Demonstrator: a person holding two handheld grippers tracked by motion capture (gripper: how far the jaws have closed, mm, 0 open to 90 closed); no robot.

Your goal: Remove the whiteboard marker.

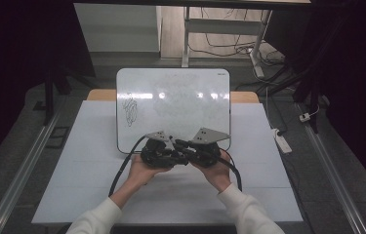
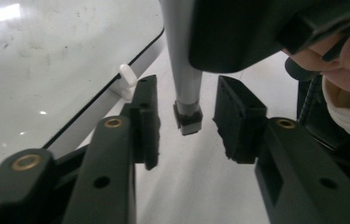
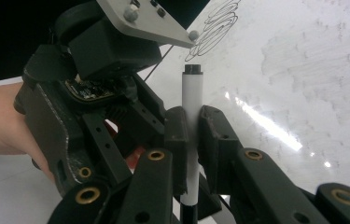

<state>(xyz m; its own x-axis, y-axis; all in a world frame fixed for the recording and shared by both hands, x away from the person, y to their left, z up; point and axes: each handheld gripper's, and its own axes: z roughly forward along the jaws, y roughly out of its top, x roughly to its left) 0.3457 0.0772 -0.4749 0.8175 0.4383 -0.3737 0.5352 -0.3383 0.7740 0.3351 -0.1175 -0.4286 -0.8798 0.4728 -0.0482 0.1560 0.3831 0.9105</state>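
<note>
The right gripper clamps a white marker near the whiteboard edge. The left gripper brackets its end, jaws apart, apparently untouching; closing off-centre could knock the marker askew.

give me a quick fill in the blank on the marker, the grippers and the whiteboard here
1. The right gripper is shut on the white cylindrical ____.
2. The black scribble sits on the ____ part of the glossy white whiteboard in the high view.
3. The marker's dark end sits between the left gripper pads, which are ____ touching it.

Missing words: marker; left; not
</note>
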